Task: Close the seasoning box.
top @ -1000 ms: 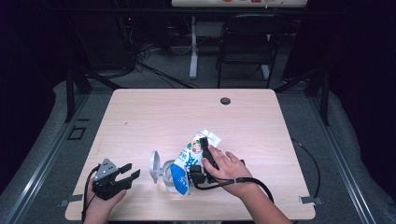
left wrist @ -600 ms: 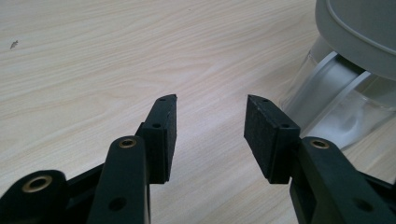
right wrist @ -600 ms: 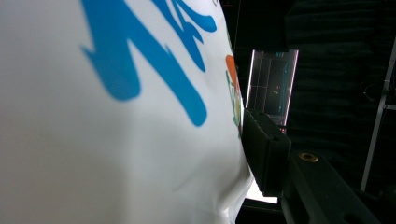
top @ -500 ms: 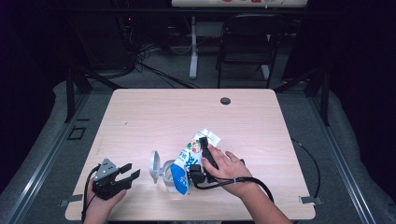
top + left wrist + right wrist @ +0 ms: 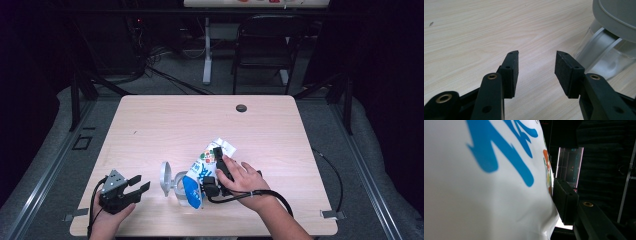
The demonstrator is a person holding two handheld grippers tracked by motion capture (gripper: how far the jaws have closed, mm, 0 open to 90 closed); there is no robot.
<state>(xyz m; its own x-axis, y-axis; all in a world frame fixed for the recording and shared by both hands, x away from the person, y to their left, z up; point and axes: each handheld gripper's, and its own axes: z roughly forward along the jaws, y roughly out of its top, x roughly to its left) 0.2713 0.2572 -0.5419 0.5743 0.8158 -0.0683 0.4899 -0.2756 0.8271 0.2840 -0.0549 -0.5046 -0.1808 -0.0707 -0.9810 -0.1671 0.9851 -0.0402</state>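
Observation:
A white bag with blue print [image 5: 196, 176] lies tilted near the table's front edge, its lower end against a clear container [image 5: 176, 186]. The container's grey lid [image 5: 165, 176] stands flipped up on its left side. My right gripper [image 5: 213, 170] is shut on the bag, and a hand holds it from the right. In the right gripper view the bag [image 5: 486, 185] bulges against one black pad [image 5: 564, 201]; the other jaw is hidden behind it. My left gripper [image 5: 138, 183] rests open left of the container with nothing between its jaws. In its own view the left gripper [image 5: 537, 54] points toward the clear container [image 5: 604, 52] under the grey lid [image 5: 616, 15].
The wooden table [image 5: 200, 120] has a round black grommet [image 5: 241, 108] at its back edge. Cables trail from both grippers off the front and right side. A chair [image 5: 262, 45] and a desk leg stand on the floor beyond the table.

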